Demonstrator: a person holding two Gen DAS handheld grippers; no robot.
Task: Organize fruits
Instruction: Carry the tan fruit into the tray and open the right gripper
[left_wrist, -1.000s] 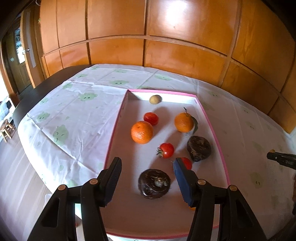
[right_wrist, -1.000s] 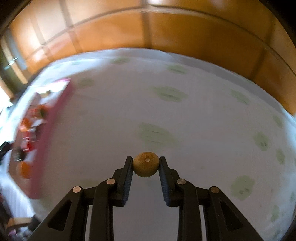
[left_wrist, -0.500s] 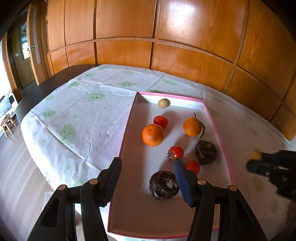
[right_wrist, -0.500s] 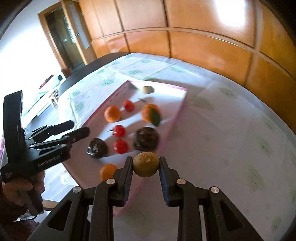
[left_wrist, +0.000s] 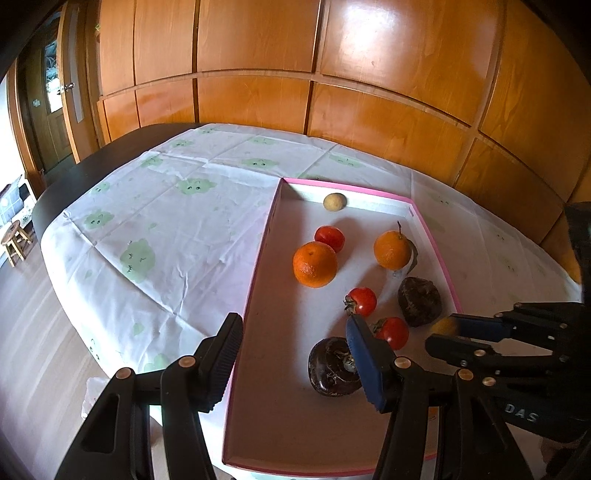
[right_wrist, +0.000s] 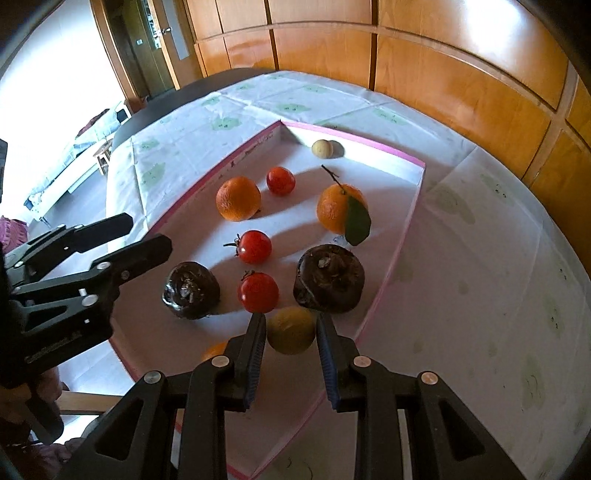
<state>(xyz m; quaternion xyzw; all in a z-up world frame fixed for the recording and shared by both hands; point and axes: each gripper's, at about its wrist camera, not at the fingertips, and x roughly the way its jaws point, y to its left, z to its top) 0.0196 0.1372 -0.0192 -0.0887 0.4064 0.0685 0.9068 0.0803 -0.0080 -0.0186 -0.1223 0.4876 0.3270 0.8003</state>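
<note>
Yellowish fruit (right_wrist: 290, 330) pinched in right tool (right_wrist: 290, 332) above tray (right_wrist: 384, 280), tomato (right_wrist: 258, 291) just ahead; left tool (left_wrist: 293, 354) spread.

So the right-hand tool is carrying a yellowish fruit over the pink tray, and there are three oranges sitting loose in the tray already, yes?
Mostly. The right gripper does hold a yellowish fruit over the tray, but the right wrist view shows three tomatoes, not three oranges.

Right tongs (right_wrist: 290, 334) with yellow-brown fruit (right_wrist: 290, 335) swung from bare cloth to over pink tray (right_wrist: 402, 236), beside left tongs (right_wrist: 146, 236)
</note>
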